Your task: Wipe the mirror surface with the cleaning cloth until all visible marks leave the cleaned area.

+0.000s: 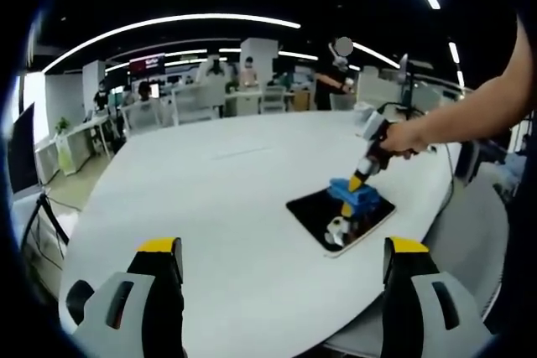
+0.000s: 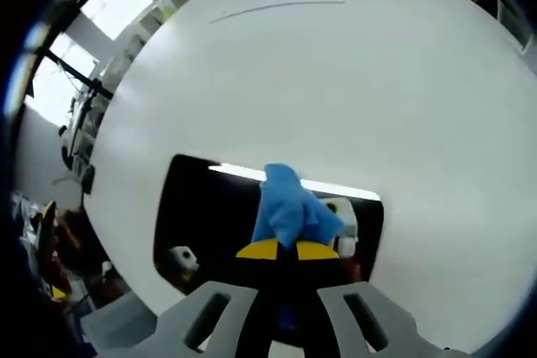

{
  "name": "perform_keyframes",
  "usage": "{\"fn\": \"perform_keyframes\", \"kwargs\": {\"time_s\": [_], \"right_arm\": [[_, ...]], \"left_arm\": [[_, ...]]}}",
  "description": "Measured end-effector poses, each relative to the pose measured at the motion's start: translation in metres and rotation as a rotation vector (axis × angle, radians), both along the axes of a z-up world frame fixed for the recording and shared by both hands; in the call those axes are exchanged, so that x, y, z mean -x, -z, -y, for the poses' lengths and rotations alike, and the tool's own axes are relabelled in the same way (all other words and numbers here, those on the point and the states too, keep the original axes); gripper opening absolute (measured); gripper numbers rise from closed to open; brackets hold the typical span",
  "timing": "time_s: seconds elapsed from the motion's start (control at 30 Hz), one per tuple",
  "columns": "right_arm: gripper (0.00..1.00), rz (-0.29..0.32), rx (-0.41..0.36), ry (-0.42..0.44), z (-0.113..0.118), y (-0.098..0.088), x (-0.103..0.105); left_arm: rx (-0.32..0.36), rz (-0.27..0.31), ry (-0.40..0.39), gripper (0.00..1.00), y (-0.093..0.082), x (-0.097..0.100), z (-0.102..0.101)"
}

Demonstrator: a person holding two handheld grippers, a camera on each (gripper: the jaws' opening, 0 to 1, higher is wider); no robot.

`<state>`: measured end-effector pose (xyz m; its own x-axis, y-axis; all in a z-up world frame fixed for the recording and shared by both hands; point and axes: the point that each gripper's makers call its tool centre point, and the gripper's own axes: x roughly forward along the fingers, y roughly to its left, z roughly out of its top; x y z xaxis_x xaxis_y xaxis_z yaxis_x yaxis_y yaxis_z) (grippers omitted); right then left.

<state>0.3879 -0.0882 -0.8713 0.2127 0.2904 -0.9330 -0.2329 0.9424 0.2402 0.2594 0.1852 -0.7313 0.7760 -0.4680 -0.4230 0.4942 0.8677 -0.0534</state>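
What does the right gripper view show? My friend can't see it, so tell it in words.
The right gripper holds a blue cleaning cloth shut in its yellow-tipped jaws, pressing it onto a dark rectangular mirror. The mirror lies flat on a big round white table.

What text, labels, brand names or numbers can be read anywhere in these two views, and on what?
None can be read.
Red sign on the far office wall in the left gripper view: has lettering, too small and blurred to read.
Mirror, blue cloth, white table: no print visible.

left claw (image 1: 284, 259) spread, right claw (image 2: 288, 251) clamped
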Motion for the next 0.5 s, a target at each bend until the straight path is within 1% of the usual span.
{"fn": "perform_keyframes", "kwargs": {"time_s": [0.17, 0.33, 0.4, 0.5], "right_arm": [[0.0, -0.008, -0.008, 0.002, -0.002, 0.002, 0.008], [0.0, -0.008, -0.023, 0.006, -0.003, 0.003, 0.015], [0.0, -0.008, -0.029, 0.009, -0.004, 0.002, 0.019], [0.0, -0.012, -0.033, 0.007, -0.005, 0.001, 0.028]], "left_arm": [[-0.012, -0.012, 0.015, 1.0, 0.005, 0.006, 0.001], [0.002, -0.02, 0.012, 1.0, 0.009, 0.007, 0.001], [0.005, -0.035, 0.012, 1.0, 0.013, 0.007, 0.0], [0.019, -0.048, 0.006, 1.0, 0.014, 0.008, 0.0]]}}
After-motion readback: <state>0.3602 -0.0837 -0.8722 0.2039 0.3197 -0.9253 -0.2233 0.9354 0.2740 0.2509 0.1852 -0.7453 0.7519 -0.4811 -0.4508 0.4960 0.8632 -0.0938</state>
